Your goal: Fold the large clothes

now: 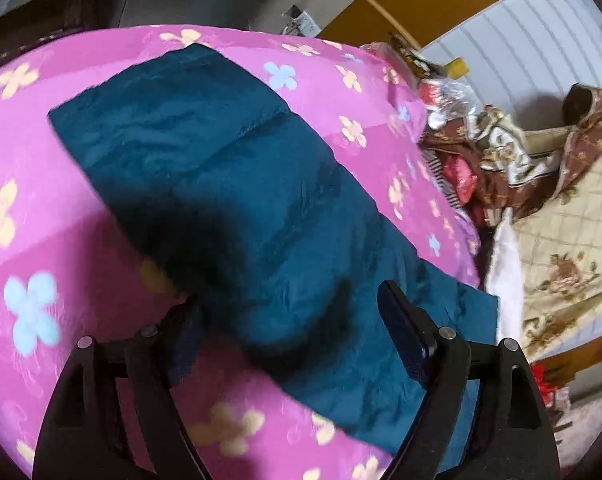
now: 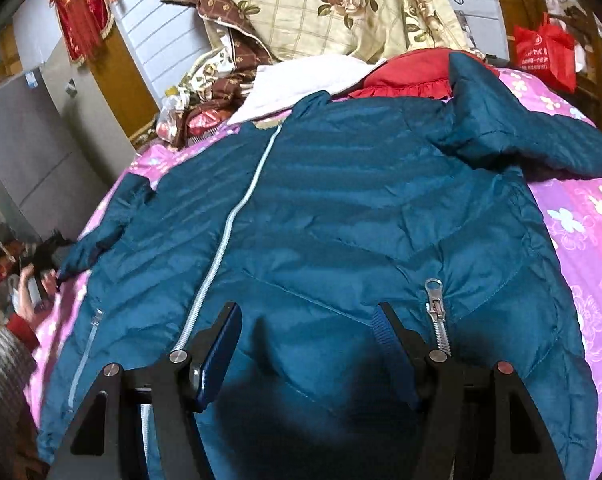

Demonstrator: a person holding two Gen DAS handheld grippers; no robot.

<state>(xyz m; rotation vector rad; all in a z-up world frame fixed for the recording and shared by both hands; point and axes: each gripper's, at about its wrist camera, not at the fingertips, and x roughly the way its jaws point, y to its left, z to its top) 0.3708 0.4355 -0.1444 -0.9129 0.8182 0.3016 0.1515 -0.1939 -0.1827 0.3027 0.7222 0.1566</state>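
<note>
Both grippers open, nothing held: left gripper (image 1: 289,312) straddles the sleeve (image 1: 205,168), right gripper (image 2: 307,316) over the jacket (image 2: 341,208) front. Risks: slick puffy shell slips from pads, or jaws pinch the pink bedspread (image 1: 41,208) too. Pocket zipper pull (image 2: 435,296) could snag the right finger.

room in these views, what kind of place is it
Most likely a bedroom at home: a blue jacket lies spread on a pink flowered bedcover, with a heaped floral quilt and a red pillow behind it.

The jacket (image 2: 341,208) is teal quilted cloth with a slight sheen and a metal zip (image 2: 437,312). Under it the pink bedcover (image 1: 29,208) looks smooth and satiny. The fingers (image 2: 217,356) are matt black plastic with ribbed blue pads.
</note>
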